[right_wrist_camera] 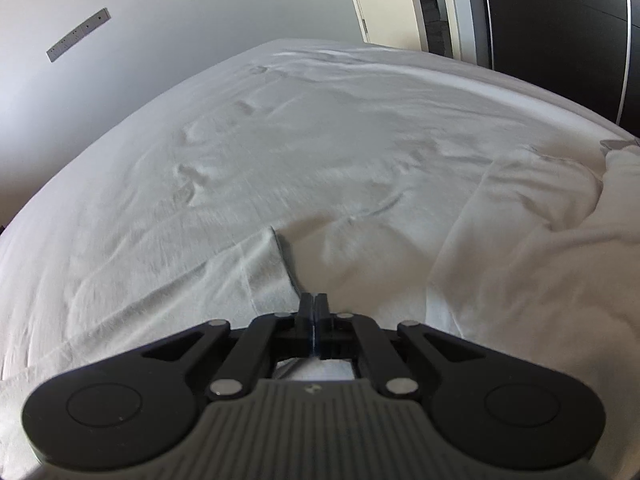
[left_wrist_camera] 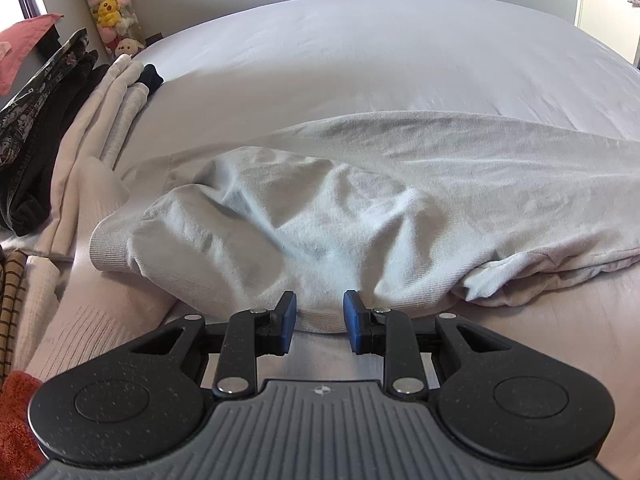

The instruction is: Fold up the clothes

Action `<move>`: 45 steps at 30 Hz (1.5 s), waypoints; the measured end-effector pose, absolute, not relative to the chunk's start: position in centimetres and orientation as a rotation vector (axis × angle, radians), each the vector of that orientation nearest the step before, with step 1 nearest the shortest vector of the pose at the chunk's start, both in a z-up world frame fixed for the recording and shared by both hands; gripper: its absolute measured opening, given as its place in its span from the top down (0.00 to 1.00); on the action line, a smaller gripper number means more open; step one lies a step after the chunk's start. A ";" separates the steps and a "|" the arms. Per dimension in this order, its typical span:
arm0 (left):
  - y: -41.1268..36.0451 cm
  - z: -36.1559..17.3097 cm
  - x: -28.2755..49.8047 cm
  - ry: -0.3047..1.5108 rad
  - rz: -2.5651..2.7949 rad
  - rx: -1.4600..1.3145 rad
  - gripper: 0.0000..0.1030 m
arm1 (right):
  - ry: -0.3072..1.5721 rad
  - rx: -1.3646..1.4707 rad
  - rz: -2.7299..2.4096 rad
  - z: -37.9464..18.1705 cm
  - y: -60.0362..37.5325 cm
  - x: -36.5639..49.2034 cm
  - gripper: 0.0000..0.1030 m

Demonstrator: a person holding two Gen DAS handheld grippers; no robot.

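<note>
My left gripper (left_wrist_camera: pixel 320 322) has its blue pads (left_wrist_camera: pixel 289 322) apart, with a bunched fold of the light grey garment (left_wrist_camera: pixel 304 220) lying between them; I cannot tell if the pads press it. The garment spreads away from the fingers across the bed sheet (left_wrist_camera: pixel 360 60), its ribbed cuff (left_wrist_camera: pixel 110 246) to the left of them. My right gripper (right_wrist_camera: pixel 315 308) is clenched, fingers together, and the garment's edge (right_wrist_camera: pixel 276 280) runs up to their tips; if cloth is pinched, I cannot see.

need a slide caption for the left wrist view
Left gripper straddles a bunched fold of a pale grey garment on a bed, folded clothes stacked alongside.
</note>
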State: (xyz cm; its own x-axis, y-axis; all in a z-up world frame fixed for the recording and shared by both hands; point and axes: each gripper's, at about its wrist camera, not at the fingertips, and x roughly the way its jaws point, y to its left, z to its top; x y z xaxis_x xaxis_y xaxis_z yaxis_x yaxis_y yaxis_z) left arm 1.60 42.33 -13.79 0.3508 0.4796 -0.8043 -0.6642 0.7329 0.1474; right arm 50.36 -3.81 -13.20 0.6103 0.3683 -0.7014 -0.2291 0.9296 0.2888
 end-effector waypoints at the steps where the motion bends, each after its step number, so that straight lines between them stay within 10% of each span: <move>1: 42.4 -13.7 1.6 0.954 0.749 -0.223 0.71 | 0.843 0.202 0.337 -13.3 -4.1 50.3 0.97; 6: 42.5 -13.1 0.9 0.904 0.745 -0.284 0.71 | 0.818 0.348 0.319 -13.5 -5.8 49.0 0.69; 28: 36.5 -14.4 3.8 0.781 0.592 -0.280 0.70 | 0.854 0.645 0.351 -16.5 -5.4 45.6 0.57; 32: 37.6 -13.8 3.9 0.748 0.606 -0.331 0.72 | 0.845 0.703 0.311 -16.9 -5.6 46.7 0.69; 35: 37.9 -13.3 4.0 0.759 0.606 -0.328 0.95 | 0.856 0.746 0.277 -17.4 -5.8 47.6 0.89; 45: 36.5 -10.9 2.0 0.882 0.582 -0.289 0.98 | 0.763 0.579 0.269 -12.2 -4.2 48.5 0.93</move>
State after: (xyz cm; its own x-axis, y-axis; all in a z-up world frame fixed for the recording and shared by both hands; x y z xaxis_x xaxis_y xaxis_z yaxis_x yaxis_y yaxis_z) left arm 2.03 36.52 -10.88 0.4957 0.3571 -0.7917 -0.5876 0.8091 -0.0029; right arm 48.52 -4.17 -12.25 0.6990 0.4298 -0.5716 -0.0230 0.8124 0.5827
